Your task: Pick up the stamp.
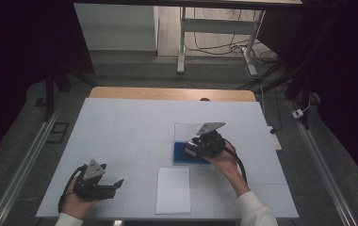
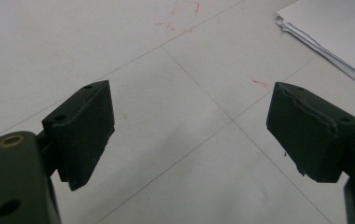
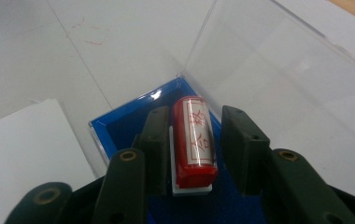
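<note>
Your right gripper sat over the blue box, its jaws narrowed around the red stamp, one pad touching, the other just clear. The stamp's long axis ran along the jaws, pointing away from you. Your left gripper rested wide open and empty, well apart, near the paper stack.

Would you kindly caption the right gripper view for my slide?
Right gripper closing around a red stamp in a blue-lined clear box.

One red stamp, one blue box with one clear lid, one paper stack, two grippers.
</note>
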Action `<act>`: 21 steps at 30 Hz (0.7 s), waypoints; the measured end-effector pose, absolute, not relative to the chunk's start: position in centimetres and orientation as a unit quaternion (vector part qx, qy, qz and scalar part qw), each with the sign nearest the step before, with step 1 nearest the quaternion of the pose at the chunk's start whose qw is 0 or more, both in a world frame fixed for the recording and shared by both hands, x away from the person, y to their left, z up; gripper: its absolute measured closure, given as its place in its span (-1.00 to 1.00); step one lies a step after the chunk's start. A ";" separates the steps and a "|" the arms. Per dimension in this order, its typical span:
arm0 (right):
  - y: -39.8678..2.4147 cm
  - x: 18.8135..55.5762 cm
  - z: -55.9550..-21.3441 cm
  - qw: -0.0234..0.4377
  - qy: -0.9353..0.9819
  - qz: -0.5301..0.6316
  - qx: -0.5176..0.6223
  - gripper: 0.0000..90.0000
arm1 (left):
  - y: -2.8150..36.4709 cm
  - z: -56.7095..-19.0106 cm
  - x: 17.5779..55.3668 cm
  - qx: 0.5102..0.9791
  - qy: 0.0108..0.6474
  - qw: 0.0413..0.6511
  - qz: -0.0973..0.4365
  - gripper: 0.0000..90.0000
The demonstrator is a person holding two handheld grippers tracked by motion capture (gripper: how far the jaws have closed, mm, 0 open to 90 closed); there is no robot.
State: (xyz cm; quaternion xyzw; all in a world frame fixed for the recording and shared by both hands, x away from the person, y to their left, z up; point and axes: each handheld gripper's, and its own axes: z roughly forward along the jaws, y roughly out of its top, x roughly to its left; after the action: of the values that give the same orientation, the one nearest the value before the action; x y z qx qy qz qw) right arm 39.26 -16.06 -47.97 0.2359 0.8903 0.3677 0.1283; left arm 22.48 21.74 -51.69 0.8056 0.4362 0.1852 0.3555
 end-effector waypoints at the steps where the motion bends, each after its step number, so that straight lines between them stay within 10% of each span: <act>1: -16.0 39.3 -48.0 0.128 0.891 0.366 0.234 0.41 | 21.7 -51.7 22.5 0.806 0.436 0.355 0.185 -0.66; 21: -15.9 39.2 -48.0 0.136 0.899 0.352 0.221 0.55 | 21.7 -51.7 22.4 0.806 0.437 0.354 0.188 -0.66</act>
State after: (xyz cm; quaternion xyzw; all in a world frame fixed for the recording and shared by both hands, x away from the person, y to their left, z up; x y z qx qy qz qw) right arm 39.17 -15.85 -47.97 0.2207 0.8995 0.3517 0.1361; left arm 22.45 21.71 -51.68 0.8056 0.4365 0.1876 0.3538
